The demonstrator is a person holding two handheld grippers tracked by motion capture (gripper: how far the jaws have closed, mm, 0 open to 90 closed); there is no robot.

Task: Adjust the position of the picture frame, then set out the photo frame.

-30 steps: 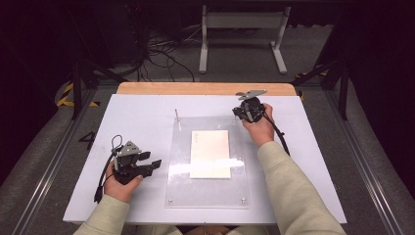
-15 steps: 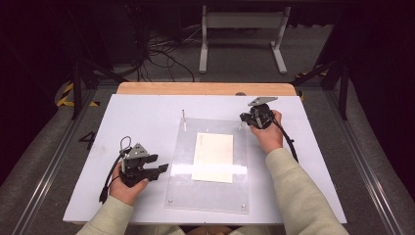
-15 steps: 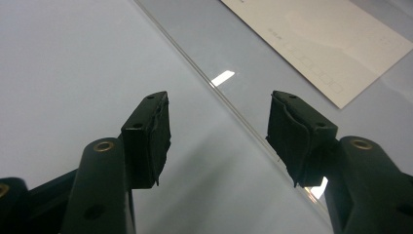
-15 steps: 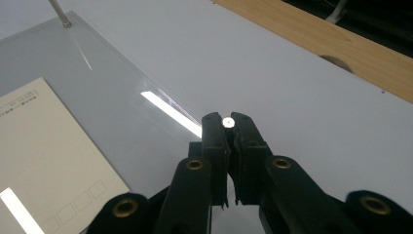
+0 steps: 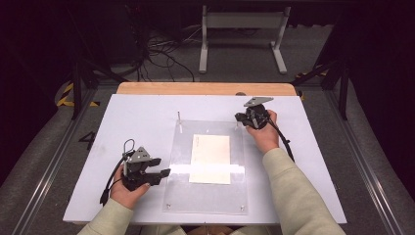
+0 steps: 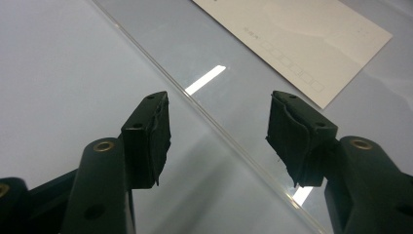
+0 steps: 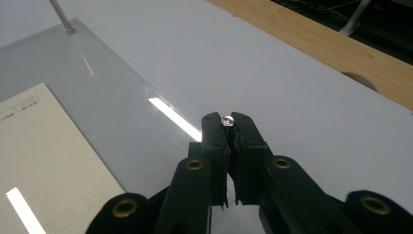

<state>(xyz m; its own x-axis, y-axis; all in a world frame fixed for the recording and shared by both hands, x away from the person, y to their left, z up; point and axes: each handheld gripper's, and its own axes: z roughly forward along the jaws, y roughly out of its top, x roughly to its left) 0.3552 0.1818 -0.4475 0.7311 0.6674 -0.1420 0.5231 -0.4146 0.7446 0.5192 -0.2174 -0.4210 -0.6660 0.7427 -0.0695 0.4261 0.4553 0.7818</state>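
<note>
right gripper [image 7: 227, 120] lower now, clamping pin [image 7: 227, 120]

Left tool [image 6: 217, 136] jaws wide apart, right tool [image 7: 228, 127] pinched closed.

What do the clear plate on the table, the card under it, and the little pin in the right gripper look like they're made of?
Clear plate: likely acrylic or similar clear plastic, possibly glass; glossy, see-through, throwing bright light streaks. Card: cream paper or thin cardstock, matte, with printed boxes. Pin: apparently metal, with a shiny silvery tip between the shut jaws of the right gripper.
</note>
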